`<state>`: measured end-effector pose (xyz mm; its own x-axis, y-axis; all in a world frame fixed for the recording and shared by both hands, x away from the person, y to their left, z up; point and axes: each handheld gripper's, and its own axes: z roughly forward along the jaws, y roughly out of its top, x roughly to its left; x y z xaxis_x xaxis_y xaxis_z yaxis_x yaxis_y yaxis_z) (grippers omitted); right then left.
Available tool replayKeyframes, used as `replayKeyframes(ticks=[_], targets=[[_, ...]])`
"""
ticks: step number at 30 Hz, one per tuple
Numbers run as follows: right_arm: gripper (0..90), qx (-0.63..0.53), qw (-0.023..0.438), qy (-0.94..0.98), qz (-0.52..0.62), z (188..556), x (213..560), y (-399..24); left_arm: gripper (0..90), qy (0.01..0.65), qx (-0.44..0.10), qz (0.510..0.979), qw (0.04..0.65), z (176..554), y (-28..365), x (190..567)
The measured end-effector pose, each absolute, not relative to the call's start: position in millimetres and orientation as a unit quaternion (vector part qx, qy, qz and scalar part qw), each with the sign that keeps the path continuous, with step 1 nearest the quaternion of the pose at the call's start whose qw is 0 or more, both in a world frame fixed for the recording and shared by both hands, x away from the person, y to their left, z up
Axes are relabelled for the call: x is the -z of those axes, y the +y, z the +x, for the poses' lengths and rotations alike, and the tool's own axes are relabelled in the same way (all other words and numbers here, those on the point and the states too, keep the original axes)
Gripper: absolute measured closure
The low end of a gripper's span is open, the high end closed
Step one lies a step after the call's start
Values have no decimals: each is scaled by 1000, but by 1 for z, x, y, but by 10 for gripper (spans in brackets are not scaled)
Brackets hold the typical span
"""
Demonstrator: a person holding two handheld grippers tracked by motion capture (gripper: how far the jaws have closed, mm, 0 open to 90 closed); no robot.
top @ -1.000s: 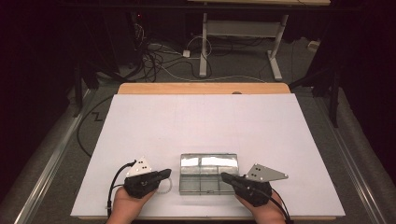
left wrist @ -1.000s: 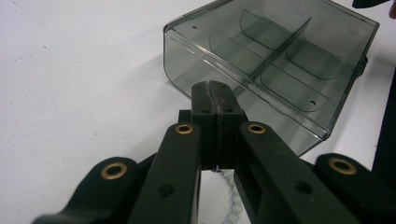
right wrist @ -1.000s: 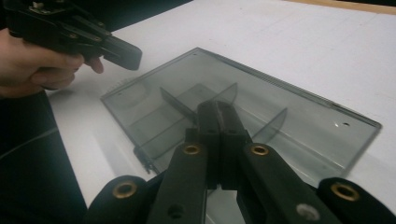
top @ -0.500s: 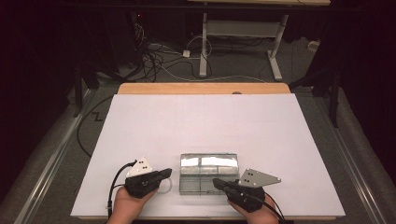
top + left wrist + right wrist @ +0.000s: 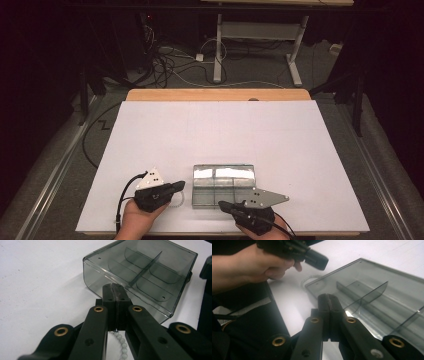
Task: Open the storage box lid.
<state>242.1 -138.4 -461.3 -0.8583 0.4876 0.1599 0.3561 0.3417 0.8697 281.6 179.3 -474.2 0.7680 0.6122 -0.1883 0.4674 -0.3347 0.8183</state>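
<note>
The clear divided tray (image 5: 223, 185) sits near the front edge of the white counter (image 5: 215, 130), about midway across, with the left tongs (image 5: 177, 187) just off its left end and the right tongs (image 5: 223, 204) at its near edge. A short string of pale beads (image 5: 121, 345) lies on the counter below the left tongs, close to the tray's corner; in the high view it is only a faint curl beside the tray. Beyond the counter's far wooden edge the floor is dark, with tangled cables (image 5: 170, 60) and the legs of a white stand (image 5: 257, 45); nothing else lies on the counter's white sheet.

The left tongs are pressed fully together, pads meeting with nothing between them, their tip just short of the tray's wall. The right tongs are likewise closed tight and empty, hanging over the tray's near rim; whether they touch it I cannot tell. The person's hands are cut off by the bottom of the high view.

The tray lies flat, open side up, its long axis running left to right across the counter, with thin partitions splitting it into compartments. Its smoky walls make the compartment count hard to read.
</note>
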Motion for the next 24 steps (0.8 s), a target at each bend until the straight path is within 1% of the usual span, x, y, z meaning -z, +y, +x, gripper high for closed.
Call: replayKeyframes(ticks=[15,24], targets=[[900,-471,35,843,257,235,486,-128,877,334,-75,810,475,285,177,473],[900,-452,32,849,271,238,495,-130,877,337,-73,813,470,287,177,476]])
